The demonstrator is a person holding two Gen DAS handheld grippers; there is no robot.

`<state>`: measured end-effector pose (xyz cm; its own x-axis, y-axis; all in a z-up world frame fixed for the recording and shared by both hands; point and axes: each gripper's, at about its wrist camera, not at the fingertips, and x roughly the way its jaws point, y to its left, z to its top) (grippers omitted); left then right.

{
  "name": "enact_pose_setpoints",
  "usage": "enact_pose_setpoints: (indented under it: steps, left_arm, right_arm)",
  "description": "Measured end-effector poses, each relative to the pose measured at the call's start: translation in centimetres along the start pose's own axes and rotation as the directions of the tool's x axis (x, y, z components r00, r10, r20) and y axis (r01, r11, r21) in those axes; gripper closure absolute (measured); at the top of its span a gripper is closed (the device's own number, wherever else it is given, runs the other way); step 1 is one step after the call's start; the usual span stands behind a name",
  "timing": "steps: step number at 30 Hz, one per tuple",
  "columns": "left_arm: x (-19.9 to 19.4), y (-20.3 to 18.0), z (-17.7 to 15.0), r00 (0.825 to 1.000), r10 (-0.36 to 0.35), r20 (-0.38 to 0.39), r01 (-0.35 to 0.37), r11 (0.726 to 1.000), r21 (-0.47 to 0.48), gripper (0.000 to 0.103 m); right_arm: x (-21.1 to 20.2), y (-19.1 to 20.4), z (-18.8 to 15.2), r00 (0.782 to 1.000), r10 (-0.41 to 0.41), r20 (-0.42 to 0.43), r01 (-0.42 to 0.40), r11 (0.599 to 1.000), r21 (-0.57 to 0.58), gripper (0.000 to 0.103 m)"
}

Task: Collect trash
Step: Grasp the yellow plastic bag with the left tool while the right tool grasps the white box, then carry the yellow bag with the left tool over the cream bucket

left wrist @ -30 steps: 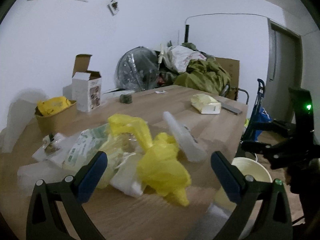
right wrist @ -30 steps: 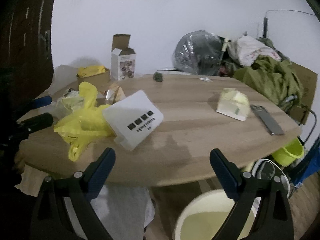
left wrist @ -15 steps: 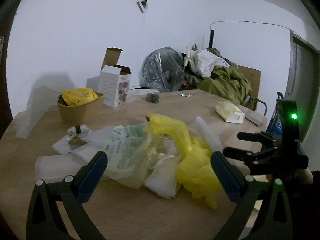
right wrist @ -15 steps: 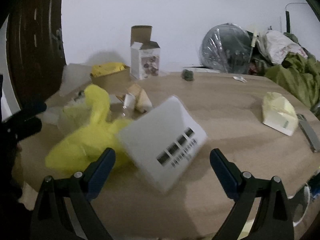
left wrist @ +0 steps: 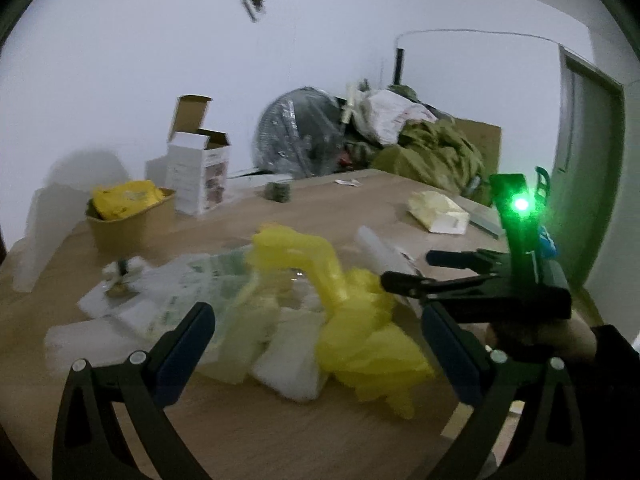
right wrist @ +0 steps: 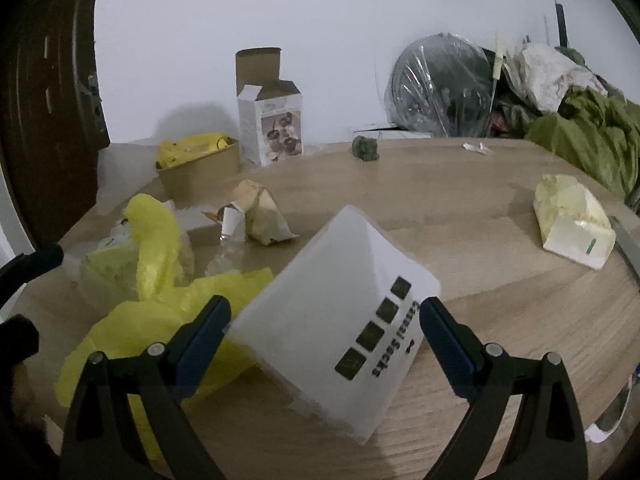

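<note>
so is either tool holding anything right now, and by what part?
Nothing is held. The right tool is open astride the white packet; the left tool is open over the yellow bag.

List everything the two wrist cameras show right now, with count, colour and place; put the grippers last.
Table: one, light wood, under everything.
Plastic bag: one, yellow, crumpled at the near edge.
Packet: one, white with dark squares, between the right gripper's fingers.
Wrappers: a heap, pale green and white, left of the bag.
Crumpled paper: one, tan, mid table.
Bowl: one, brown, holding a yellow bag, far left.
Carton: one, white, flap open, by the wall.
Tissue pack: one, pale yellow, right side.
Small lump: one, dark green, far edge.
Fan: one, plastic-wrapped, behind the table.
Clothes: a pile, olive, back right.
Left gripper: open, over the heap.
Right gripper: open, around the packet.
</note>
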<state>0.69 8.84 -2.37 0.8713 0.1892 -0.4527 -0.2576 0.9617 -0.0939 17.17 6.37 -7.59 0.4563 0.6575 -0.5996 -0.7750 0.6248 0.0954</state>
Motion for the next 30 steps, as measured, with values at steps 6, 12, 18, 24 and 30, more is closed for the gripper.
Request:
enact_pose_setpoints:
  steps: [6,12,18,24,30]
  left_arm:
    - [1.8,-2.0,0.1,0.996,-0.068,-0.054,0.071,0.996,0.059,0.000]
    - [3.9,-2.7,-0.4,0.986,-0.101,-0.131,0.109,0.993,0.053,0.001]
    - [5.3,-3.0,-0.4,0.977,-0.105,-0.184,0.117,0.992,0.055,0.014]
    - [6.0,-3.5,-0.9,0.969,-0.102,-0.223,0.122,0.990,0.077,0.038]
    - [6.1,-4.3,-1.1,0.967,-0.098,-0.234,0.123,0.988,0.097,0.069]
  right_arm:
    - [0.1,-1.7,-0.9,1.000,-0.018,-0.006,0.018,0.999,0.040,0.008]
    - [0.2,-2.9,-1.6,0.999,-0.041,-0.015,0.042,0.998,0.048,0.019]
    - [0.5,-3.6,-2.1,0.998,-0.060,-0.017,0.061,0.997,0.057,0.046]
    - [0.4,-4.2,-2.3,0.998,-0.063,0.007,0.063,0.996,0.068,0.079]
    - [-1.3,-5.0,-2.3,0.996,-0.061,0.060,0.056,0.995,0.079,0.094]
